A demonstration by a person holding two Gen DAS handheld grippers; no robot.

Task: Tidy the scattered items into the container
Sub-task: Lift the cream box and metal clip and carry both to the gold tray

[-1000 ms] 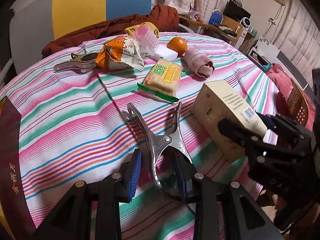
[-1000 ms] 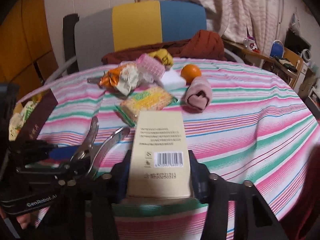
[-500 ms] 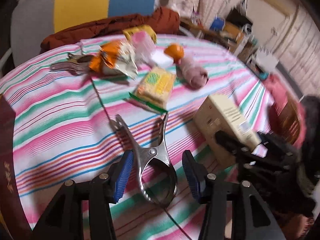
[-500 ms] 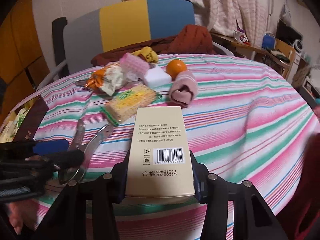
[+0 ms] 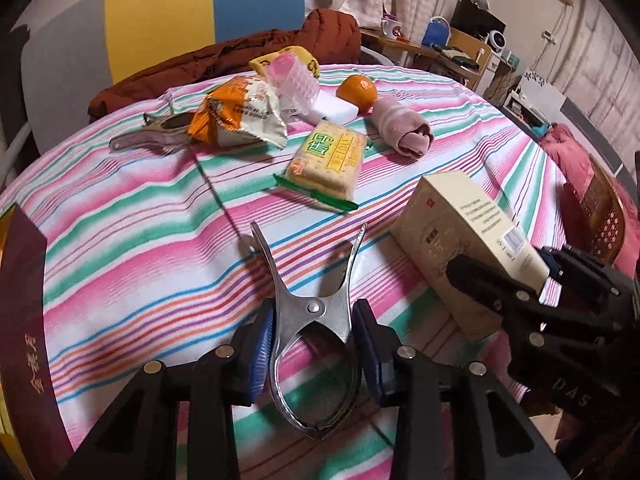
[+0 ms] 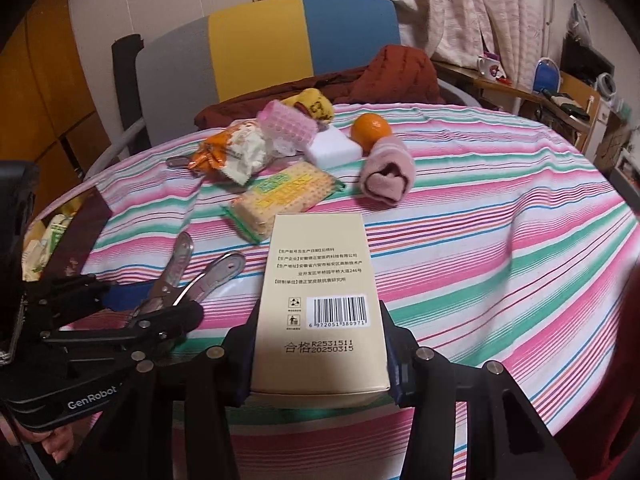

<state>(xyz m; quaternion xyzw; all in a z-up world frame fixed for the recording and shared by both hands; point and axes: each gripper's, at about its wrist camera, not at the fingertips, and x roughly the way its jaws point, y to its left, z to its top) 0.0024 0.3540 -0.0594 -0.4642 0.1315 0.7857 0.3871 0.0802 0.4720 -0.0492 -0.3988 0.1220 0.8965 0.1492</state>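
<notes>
A steel spring clamp [image 5: 312,320] lies on the striped tablecloth between the blue pads of my left gripper [image 5: 314,344]. Its jaws are closing and both pads touch the clamp's sides near the pivot. My right gripper [image 6: 320,364] is shut on a beige carton [image 6: 320,304] with a barcode, held just above the cloth. The carton [image 5: 472,240] also shows in the left wrist view, to the right. A dark maroon container [image 5: 24,320] stands at the left table edge; in the right wrist view the container [image 6: 94,216] holds some packets.
Further back lie a biscuit pack [image 5: 328,160], an orange-and-white snack bag [image 5: 236,116], a second clamp [image 5: 148,138], a pink ribbed case [image 5: 294,76], a white block [image 5: 334,108], an orange [image 5: 358,88] and a rolled pink sock [image 5: 404,130]. A chair [image 6: 260,52] with a brown jacket stands behind.
The left gripper's jaws spread wide off the clamp half a second ago and have come back in against it, further up toward the pivot. The right gripper keeps the carton.
</notes>
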